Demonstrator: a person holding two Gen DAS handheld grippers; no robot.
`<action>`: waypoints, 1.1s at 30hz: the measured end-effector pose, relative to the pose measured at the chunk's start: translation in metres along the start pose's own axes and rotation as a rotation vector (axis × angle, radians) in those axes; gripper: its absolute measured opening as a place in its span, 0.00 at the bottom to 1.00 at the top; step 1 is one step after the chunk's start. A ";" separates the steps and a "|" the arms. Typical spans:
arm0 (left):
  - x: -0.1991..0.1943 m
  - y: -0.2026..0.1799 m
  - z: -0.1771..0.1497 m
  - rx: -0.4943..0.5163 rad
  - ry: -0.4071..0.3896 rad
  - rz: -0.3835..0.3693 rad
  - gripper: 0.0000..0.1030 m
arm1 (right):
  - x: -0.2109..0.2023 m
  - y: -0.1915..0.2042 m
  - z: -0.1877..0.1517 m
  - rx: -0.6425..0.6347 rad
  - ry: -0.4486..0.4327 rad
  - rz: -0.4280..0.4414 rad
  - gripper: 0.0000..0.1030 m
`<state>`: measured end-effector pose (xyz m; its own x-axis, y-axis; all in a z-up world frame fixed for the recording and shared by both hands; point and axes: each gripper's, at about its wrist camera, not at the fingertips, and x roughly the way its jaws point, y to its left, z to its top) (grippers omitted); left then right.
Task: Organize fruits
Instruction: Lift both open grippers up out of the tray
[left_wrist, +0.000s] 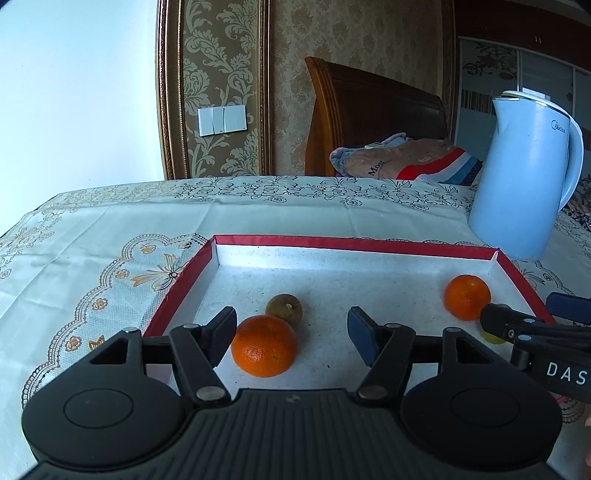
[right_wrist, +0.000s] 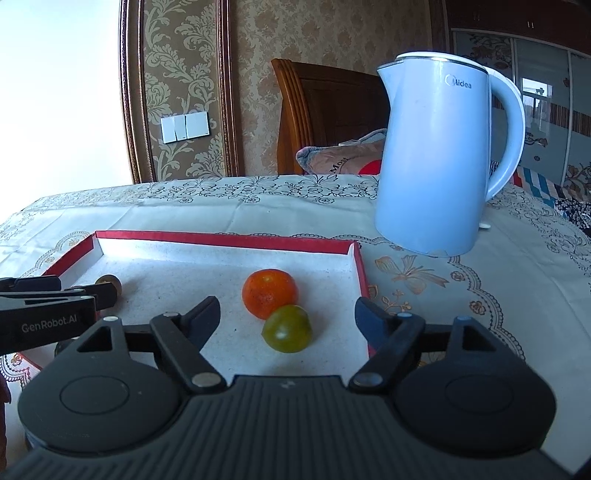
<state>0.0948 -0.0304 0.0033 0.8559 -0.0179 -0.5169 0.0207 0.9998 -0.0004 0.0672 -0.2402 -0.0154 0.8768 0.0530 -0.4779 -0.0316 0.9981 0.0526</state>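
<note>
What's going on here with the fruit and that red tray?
A person is sorting fruit with two handheld grippers. Four pieces lie in the red-rimmed tray: an orange and a small brown fruit before the left gripper, a second orange and a green fruit before the right gripper. Both grippers are open and hold nothing. A blue kettle stands beyond the tray.

Your tray looks like cardboard: matt red rim, white floor grainy and speckled. Tablecloth is woven cloth with embroidered lace edging, and the kettle is smooth, slightly glossy pale-blue plastic. You've got dimpled, shiny peel on the orange, dull rough brown skin on the small fruit, smooth waxy green fruit, and matt black ribbed plastic with metal pins on the left gripper.
</note>
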 end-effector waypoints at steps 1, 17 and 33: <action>0.000 0.000 0.000 -0.002 0.000 -0.001 0.64 | 0.000 -0.001 -0.001 0.004 0.002 0.000 0.82; -0.015 0.011 -0.009 -0.023 -0.043 0.024 0.75 | -0.013 -0.003 -0.008 0.011 -0.048 -0.003 1.00; -0.019 0.007 -0.013 0.008 -0.046 0.032 0.75 | -0.013 -0.005 -0.014 0.023 -0.034 -0.005 1.00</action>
<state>0.0723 -0.0229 0.0015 0.8788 0.0132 -0.4770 -0.0029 0.9997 0.0224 0.0495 -0.2453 -0.0221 0.8925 0.0468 -0.4486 -0.0167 0.9973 0.0709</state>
